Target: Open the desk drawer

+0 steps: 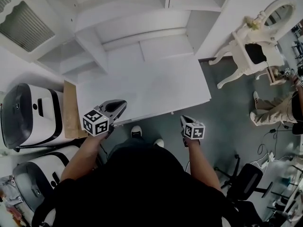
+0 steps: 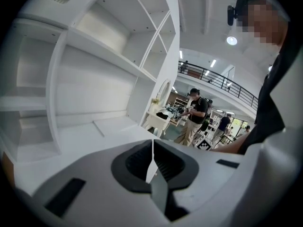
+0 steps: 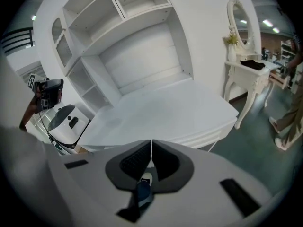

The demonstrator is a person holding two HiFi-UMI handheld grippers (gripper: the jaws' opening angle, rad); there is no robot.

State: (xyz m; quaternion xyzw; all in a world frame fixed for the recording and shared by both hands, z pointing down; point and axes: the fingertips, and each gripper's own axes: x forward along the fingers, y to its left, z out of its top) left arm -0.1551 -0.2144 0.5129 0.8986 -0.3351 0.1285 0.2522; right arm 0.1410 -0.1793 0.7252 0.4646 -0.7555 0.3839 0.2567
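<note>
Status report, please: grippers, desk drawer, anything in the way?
Left gripper shut, empty, near desk edge. Right gripper shut, empty, before the desk. Drawer looks closed, untouched. Nothing seen in the way.

Left tongs and right tongs closed, empty.

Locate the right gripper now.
Head view, lower centre-right: the right gripper hangs over the grey floor, just short of the front edge of the white desk, near its right corner, fingers shut and empty.

Large hall, staged furniture: white desk, vanity table, mezzanine railing.
</note>
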